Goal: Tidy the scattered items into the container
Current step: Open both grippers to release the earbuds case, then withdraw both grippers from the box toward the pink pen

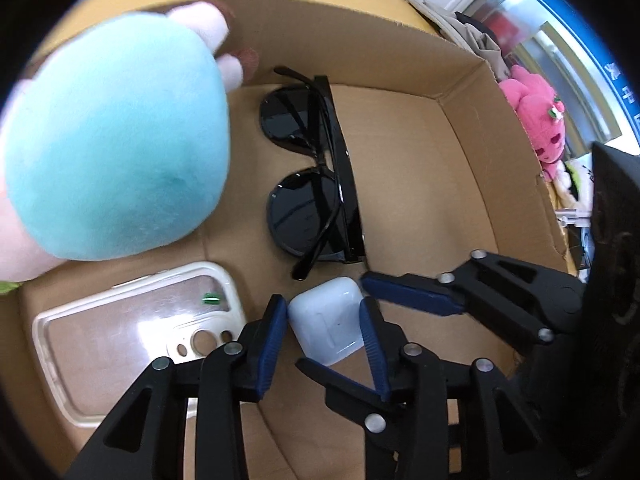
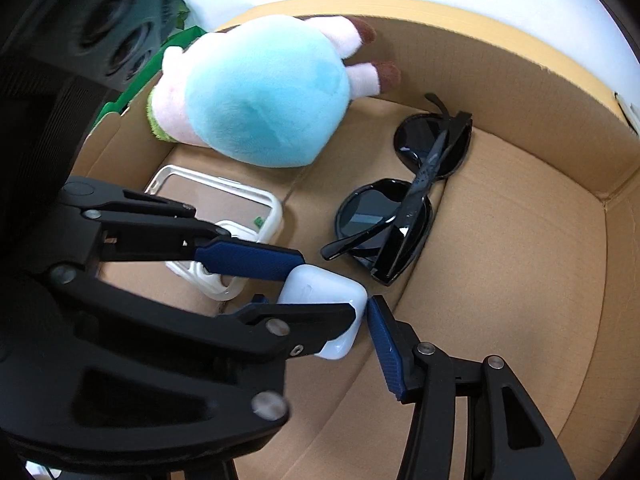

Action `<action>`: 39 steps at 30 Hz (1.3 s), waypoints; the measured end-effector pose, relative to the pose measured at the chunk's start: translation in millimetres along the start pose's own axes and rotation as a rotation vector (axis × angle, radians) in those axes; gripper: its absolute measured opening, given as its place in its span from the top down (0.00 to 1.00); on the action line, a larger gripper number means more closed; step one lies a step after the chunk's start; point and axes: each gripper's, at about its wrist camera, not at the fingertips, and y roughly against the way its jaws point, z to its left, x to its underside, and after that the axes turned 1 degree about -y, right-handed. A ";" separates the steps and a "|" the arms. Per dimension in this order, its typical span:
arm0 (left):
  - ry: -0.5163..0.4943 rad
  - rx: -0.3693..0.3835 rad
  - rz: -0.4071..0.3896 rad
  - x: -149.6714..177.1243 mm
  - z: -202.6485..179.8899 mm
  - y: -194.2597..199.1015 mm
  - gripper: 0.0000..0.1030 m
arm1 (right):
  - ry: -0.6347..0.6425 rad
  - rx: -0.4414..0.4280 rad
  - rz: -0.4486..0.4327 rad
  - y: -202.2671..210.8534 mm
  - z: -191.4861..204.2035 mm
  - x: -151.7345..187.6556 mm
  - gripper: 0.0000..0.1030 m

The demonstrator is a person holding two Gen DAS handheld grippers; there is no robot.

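My left gripper is inside the cardboard box, its blue pads on both sides of a white earbuds case held low over the box floor. In the right wrist view the case sits between the left gripper's fingers. My right gripper is open: one blue pad stands just right of the case, the other is hidden. In the left wrist view a right finger reaches in from the right. Black sunglasses, a clear phone case and a blue-and-pink plush toy lie in the box.
The box walls rise on all sides. Outside the box at the right a pink plush and other clutter lie beside it. Bare box floor shows right of the sunglasses.
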 end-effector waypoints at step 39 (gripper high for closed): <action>-0.187 0.024 -0.416 218.5 -89.7 38.3 0.23 | -0.136 0.020 -0.258 98.1 9.2 236.6 0.01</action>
